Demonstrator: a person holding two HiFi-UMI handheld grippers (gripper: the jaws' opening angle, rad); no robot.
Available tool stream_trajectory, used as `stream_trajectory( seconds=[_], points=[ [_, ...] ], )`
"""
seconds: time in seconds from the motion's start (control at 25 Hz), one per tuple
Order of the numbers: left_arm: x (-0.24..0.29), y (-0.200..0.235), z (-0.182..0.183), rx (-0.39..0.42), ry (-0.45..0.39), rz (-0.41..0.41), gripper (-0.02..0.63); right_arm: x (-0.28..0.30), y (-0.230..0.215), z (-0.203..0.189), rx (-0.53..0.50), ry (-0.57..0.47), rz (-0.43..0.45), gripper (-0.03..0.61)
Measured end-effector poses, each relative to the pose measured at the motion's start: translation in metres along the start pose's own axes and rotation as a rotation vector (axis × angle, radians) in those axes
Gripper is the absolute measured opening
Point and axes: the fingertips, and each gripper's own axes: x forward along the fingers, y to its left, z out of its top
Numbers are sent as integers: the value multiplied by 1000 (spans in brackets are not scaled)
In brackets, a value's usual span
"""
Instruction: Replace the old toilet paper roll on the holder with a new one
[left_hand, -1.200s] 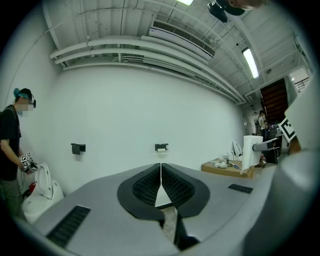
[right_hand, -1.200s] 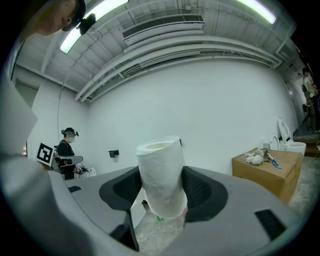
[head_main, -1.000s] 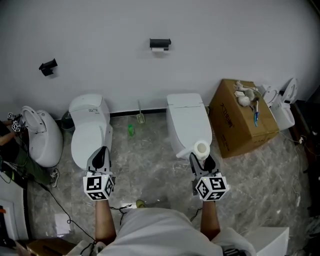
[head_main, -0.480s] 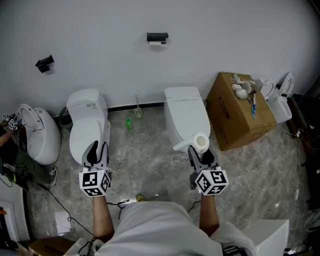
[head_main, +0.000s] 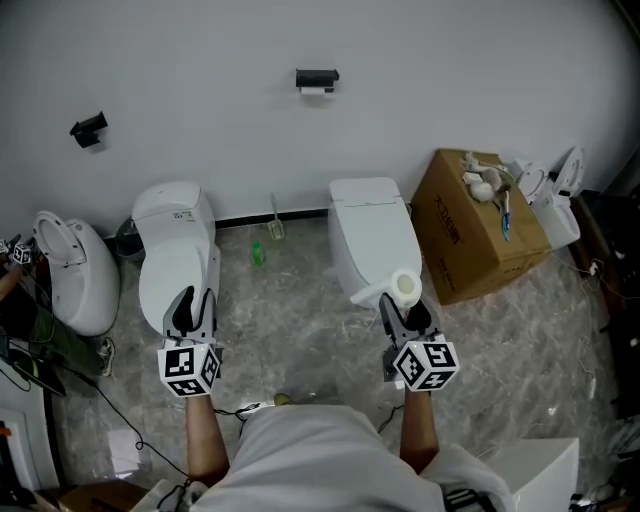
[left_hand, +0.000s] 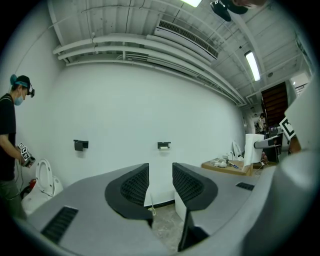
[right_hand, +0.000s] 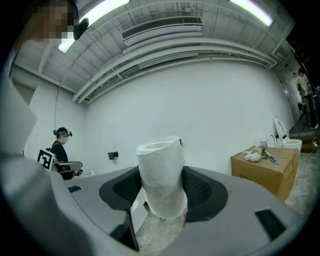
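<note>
Toilet paper roll (head_main: 405, 287), the new one, is clamped between the jaws of the right gripper (head_main: 404, 312). It is held in the air, well apart from the wall where it must go.

The white wall (head_main: 450, 80) fills the far side of the room. Below it, two white toilets stand on the marble floor (head_main: 290, 320), one (head_main: 373, 235) in front of the right gripper and one (head_main: 178, 255) in front of the left gripper (head_main: 191, 305). A cardboard box (head_main: 482, 228) is at the right.

The left gripper is empty. Its jaws have just been opening and now stand apart, with nothing between them.

The roll is white and full, with thin clear wrap around it, I think. Its long axis is nearly upright and a little tilted, and the core hole looks upward.

The black holder (head_main: 318, 80) is small and high on the wall, ahead of both grippers and between their lines. In the left gripper view it sits almost straight over the gap of the jaws. Sideways, the right gripper seems a little nearer.

Under the holder only a small white bit shows, probably the old roll (head_main: 317, 92). The holder looks level along the wall, so I judge the upright roll must be turned on its side before it can go on.
</note>
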Motion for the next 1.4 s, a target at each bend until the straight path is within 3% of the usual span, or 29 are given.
stream_trajectory(
  seconds=[0.64,0.96,1.4],
  points=[
    [33,39,-15,-3,33,-41,156,40,21,-13,-27,47,-15,262],
    [82,31,-20,20,62,-69,156,80,-7,-21,17,59,-17,262],
    [168,24,-24,43,109,-64,156,167,-49,-7,-13,63,-1,262]
  ],
)
